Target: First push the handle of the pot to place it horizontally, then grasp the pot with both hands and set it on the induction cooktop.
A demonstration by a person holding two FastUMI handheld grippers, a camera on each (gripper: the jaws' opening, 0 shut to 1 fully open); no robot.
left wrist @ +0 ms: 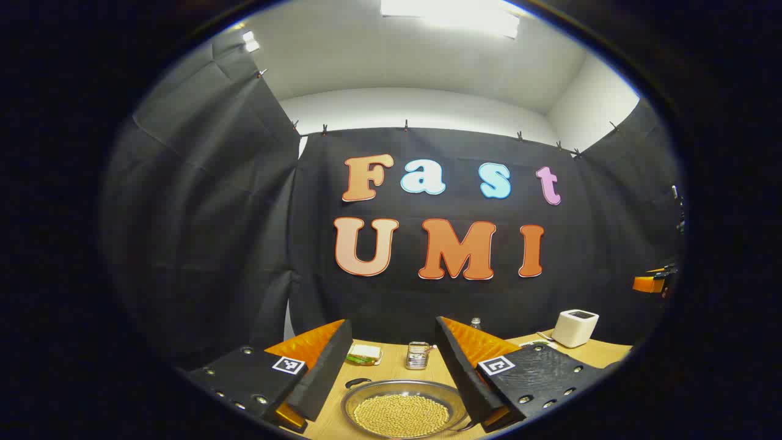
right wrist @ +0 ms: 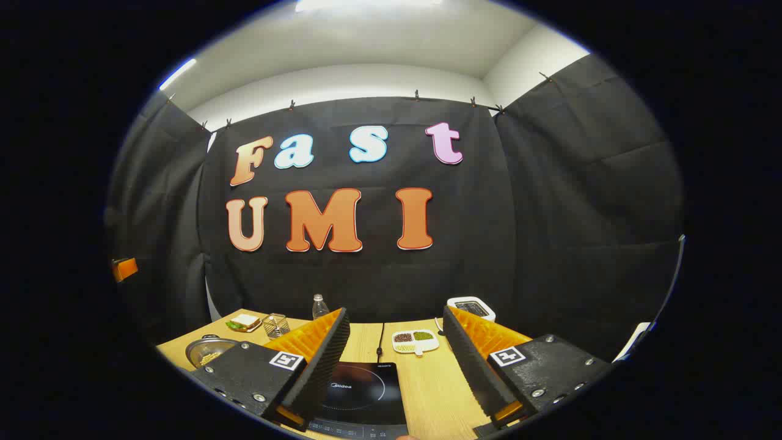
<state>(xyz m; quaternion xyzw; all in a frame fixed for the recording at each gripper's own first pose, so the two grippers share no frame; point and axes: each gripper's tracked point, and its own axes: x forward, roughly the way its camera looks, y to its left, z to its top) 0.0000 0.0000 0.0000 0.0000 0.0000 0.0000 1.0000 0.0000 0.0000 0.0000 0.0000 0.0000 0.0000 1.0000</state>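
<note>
With the left gripper (left wrist: 391, 373) and right gripper (right wrist: 394, 366) both spread wide and empty, a hard shove could spill the bean-filled pot (left wrist: 403, 408) short of the induction cooktop (right wrist: 361, 391).

The left gripper (left wrist: 391, 373) is held level, pointing toward the back wall, its two fingers spread wide apart with nothing between the pads. The right gripper (right wrist: 397, 366) sits the same way, level and facing forward, fingers parted just as wide and gripping nothing. Both hover above the near edge of the table (right wrist: 427, 385), neither one touching it.
</note>
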